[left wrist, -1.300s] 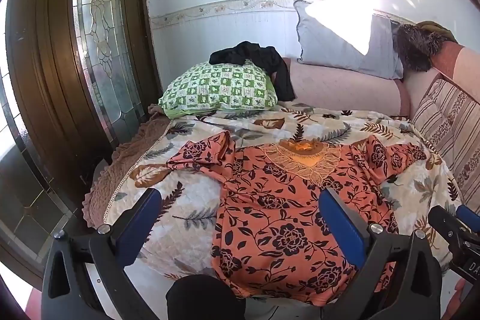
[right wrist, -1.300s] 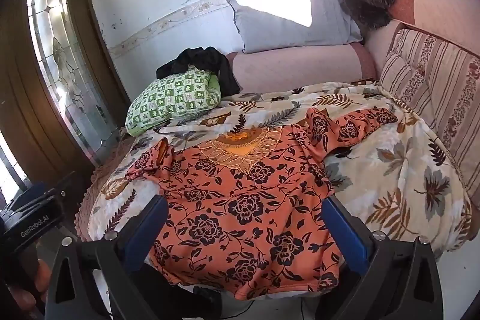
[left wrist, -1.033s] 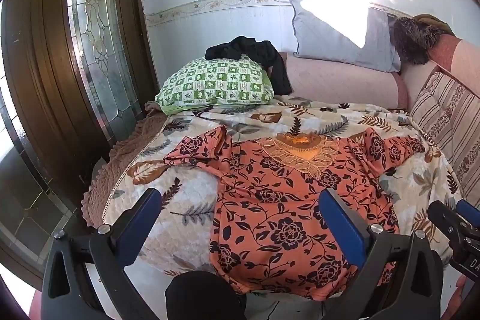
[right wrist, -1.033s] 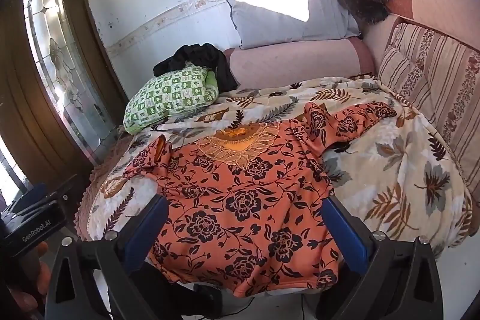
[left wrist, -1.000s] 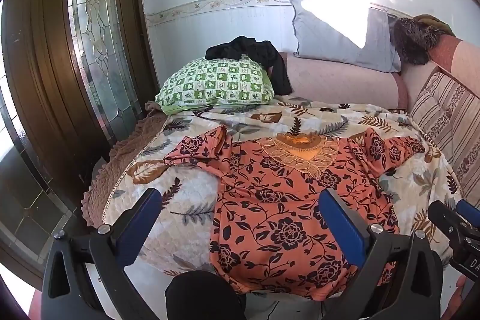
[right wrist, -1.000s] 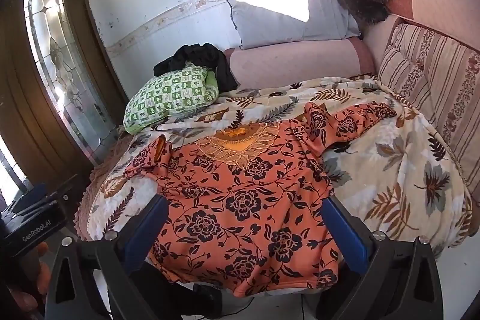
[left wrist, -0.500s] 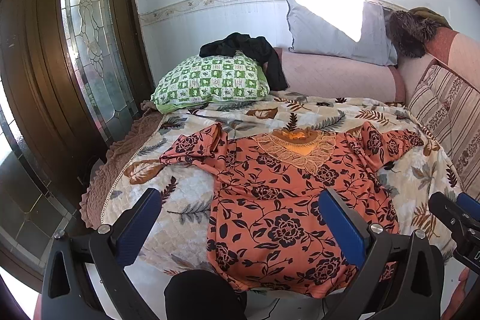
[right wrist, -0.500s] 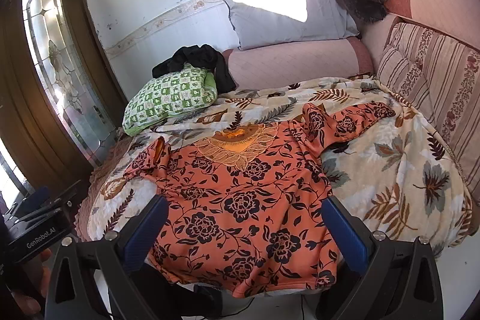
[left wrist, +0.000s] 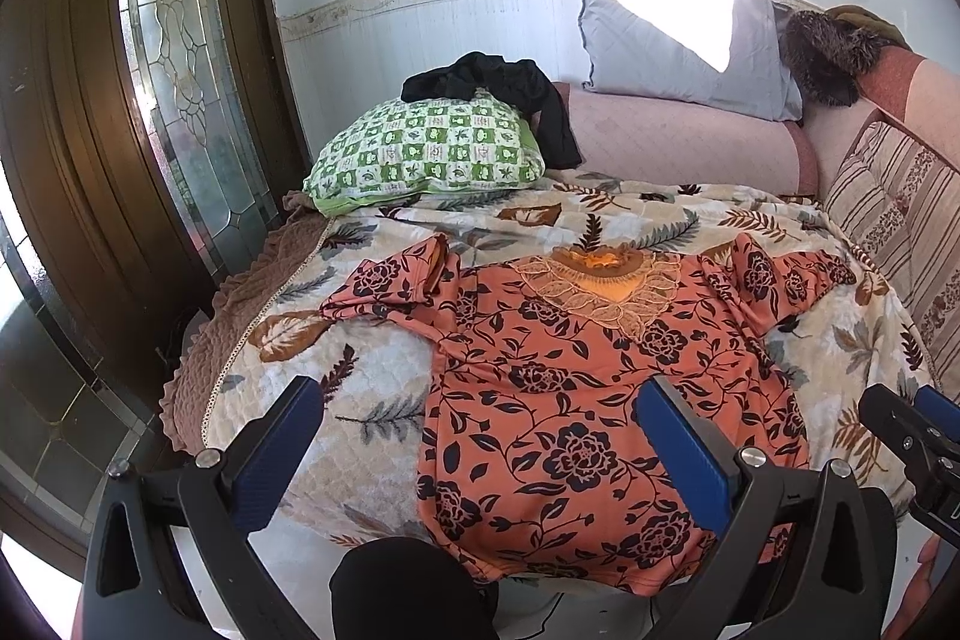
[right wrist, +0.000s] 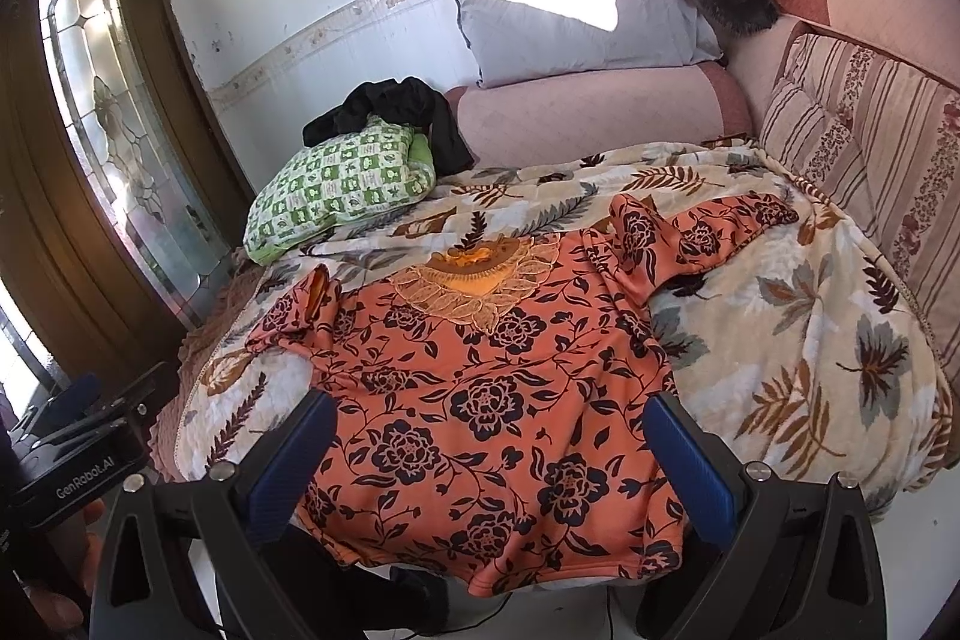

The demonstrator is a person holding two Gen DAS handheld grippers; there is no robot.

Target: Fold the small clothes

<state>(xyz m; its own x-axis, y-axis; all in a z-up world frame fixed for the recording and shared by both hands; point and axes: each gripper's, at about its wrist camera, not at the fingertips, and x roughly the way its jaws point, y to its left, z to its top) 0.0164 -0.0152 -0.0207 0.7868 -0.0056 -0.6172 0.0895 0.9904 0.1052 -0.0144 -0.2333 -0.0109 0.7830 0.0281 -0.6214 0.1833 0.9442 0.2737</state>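
Note:
An orange top with black flowers (left wrist: 576, 394) lies spread face up on the bed, neckline away from me, hem hanging over the near edge; it also shows in the right wrist view (right wrist: 498, 388). Its left sleeve (left wrist: 390, 286) is bunched and its right sleeve (right wrist: 708, 232) stretches toward the sofa. My left gripper (left wrist: 480, 436) is open and empty, held back from the hem, over its left half. My right gripper (right wrist: 492, 454) is open and empty, held back from the middle of the hem. Each gripper shows at the edge of the other's view.
A leaf-print blanket (left wrist: 372, 388) covers the bed. A green checked pillow (left wrist: 420, 154) with a black garment (left wrist: 498, 82) lies at the back left. A pink bolster (right wrist: 600, 112), grey pillow (right wrist: 570, 22) and striped cushions (right wrist: 870, 148) line the back and right. A wooden door (left wrist: 90, 130) stands left.
Both grippers have drawn back and risen slightly, so the bed and top sit a little lower and smaller in view. The top has not moved. Both grippers stay open.

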